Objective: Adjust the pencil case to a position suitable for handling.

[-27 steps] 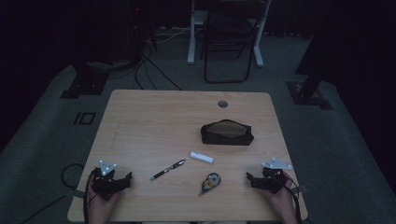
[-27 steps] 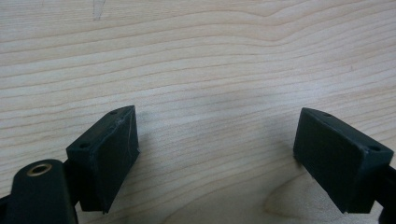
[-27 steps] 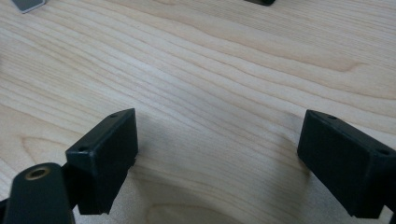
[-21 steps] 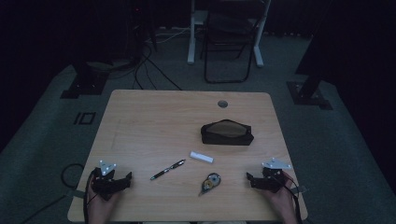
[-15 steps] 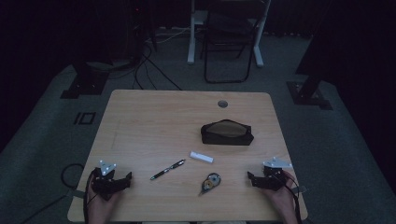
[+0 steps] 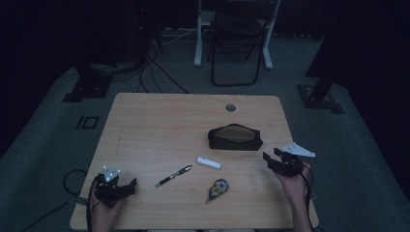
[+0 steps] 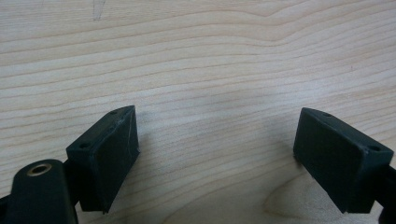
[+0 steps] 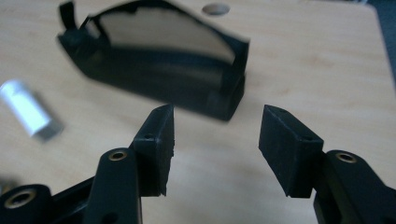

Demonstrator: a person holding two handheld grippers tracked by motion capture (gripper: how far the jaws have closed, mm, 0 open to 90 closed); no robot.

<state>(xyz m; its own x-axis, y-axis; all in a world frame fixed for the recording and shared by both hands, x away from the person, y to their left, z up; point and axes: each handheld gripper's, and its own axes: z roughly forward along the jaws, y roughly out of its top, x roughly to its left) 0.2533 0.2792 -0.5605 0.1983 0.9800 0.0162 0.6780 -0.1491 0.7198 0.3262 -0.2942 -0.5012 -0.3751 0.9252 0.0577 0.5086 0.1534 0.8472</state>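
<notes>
Right gripper (image 6: pixel 271 162): jaws spread wide, nothing between them, held just off the pencil case's right end and pointing at it from the near side.
Right gripper, own camera (image 8: pixel 215 149): the open gap frames the pencil case's near corner; bare wood between the pads.
Left gripper (image 6: pixel 126 187): jaws parted and empty, parked far to the near left of the pencil case, well apart from everything.
Left gripper, own camera (image 7: pixel 217 161): plain wood grain between the two pads, nothing in reach.
Pencil case (image 6: pixel 235 137): black, unzipped with its mouth gaping upward, lying right of the table's middle; seen close in the right gripper view (image 8: pixel 154 79).
Long axis: the pencil case runs left to right across the table, so the right gripper meets it end-on.
Nearer hand: the right one by a wide margin, so I judge it makes the grab or steadies the case.
White tube (image 6: pixel 208 162): small, capped, just near-left of the pencil case.
Pen (image 6: pixel 173 175): dark, lying diagonally, further left of the tube.
Correction tape (image 6: pixel 218 189): nearest the person, below the tube.
Table (image 6: pixel 154 121): light wood, with a cable hole (image 6: pixel 230 107) just beyond the pencil case.
</notes>
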